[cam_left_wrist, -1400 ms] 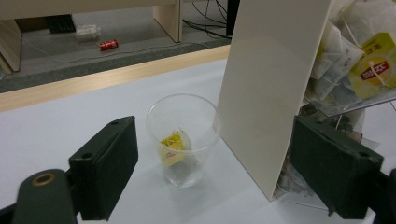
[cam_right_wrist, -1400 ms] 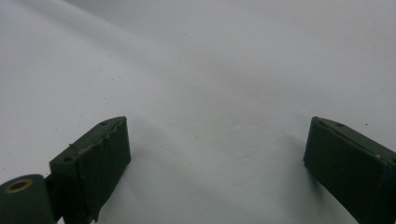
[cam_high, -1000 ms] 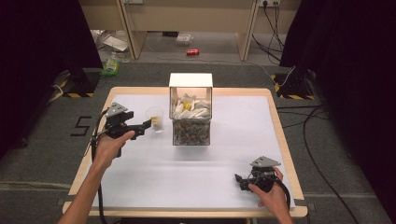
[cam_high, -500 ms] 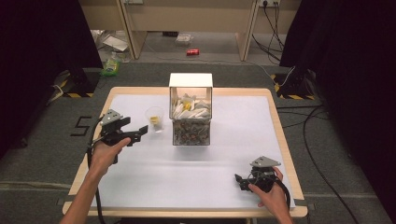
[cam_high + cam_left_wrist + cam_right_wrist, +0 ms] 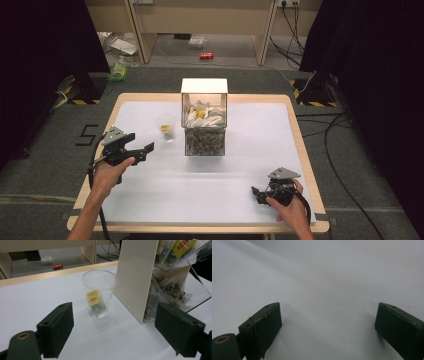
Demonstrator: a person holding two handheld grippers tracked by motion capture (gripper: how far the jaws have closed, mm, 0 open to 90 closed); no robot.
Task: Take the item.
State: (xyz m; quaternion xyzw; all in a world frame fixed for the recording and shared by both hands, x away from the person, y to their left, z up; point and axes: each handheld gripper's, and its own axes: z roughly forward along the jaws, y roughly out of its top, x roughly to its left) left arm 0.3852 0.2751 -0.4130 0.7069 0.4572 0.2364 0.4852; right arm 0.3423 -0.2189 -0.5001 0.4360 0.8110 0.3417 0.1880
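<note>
Curtained lab: floor cables, hazard tape

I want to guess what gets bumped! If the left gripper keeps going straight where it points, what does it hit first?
Probably the clear plastic cup with the tea bag; the left gripper is open and nothing lies between them.

White-topped table, wood rim; on it clear cup, tea-bag dispenser box; right gripper perhaps resting.
</note>
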